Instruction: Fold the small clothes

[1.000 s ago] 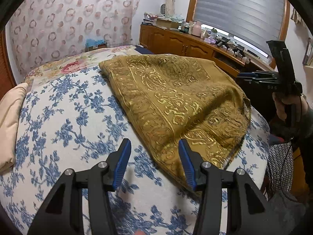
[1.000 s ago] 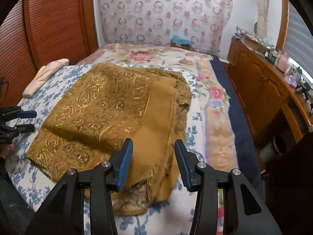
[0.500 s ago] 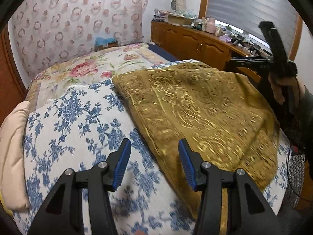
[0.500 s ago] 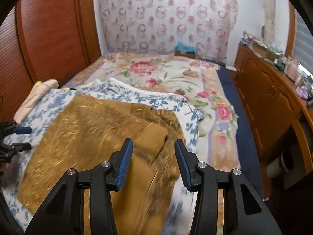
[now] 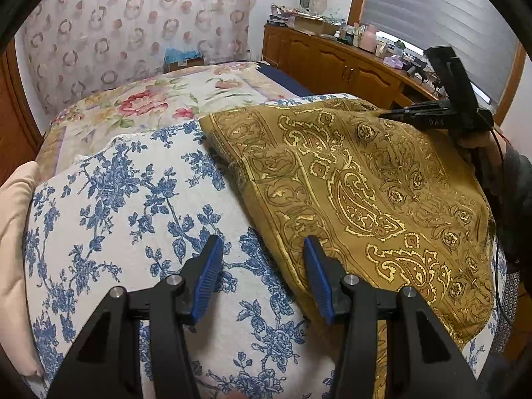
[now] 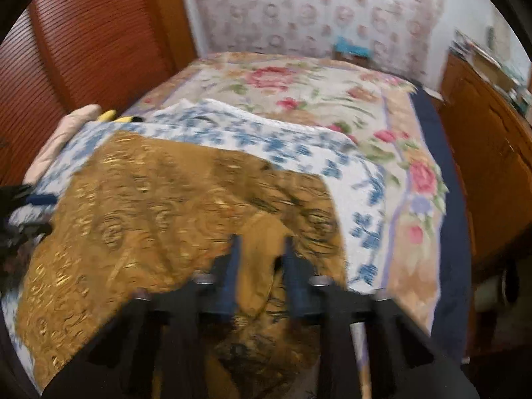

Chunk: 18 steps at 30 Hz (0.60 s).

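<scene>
A blue-flowered bed (image 5: 109,206) lay under both claws. A gold cloth (image 5: 372,199) spread rightward from the half-open, empty left claw (image 5: 262,279). The right claw (image 6: 259,266) was pinched shut on the cloth's fold.

At my twelve o'clock a curtain (image 5: 139,33) printed with pink rings hung behind the bed (image 5: 159,99), which wore a rose-patterned cover. A wooden sideboard (image 5: 332,63) cluttered with small things ran along my two o'clock, under a window blind (image 5: 432,10) letting in thin daylight. At my ten o'clock stood a reddish slatted wooden panel (image 6: 93,40).
</scene>
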### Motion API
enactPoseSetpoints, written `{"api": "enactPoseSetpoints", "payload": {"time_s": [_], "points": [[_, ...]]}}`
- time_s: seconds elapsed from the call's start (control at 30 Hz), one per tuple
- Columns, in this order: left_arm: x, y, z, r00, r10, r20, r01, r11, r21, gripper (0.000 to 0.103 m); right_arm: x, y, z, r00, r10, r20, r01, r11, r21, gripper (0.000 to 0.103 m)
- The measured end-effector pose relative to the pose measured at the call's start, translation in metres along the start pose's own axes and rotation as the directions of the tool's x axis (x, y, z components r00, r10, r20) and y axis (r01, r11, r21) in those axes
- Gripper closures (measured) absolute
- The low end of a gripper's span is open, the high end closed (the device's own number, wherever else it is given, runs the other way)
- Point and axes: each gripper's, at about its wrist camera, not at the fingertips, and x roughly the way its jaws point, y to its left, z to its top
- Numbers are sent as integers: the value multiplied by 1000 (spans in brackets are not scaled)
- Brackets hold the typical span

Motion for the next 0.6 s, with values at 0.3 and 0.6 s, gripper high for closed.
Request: {"api": "enactPoseSetpoints", "payload": {"time_s": [0.3, 0.6], "points": [[-7, -5, 0, 999, -34, 20, 34, 999, -5, 54, -46, -15, 48, 972, -120, 202, 115, 993, 38, 101], [-23, -21, -17, 999, -45, 26, 45, 999, -4, 54, -7, -23, 56, 944, -312, 110, 310, 950, 32, 71]]}}
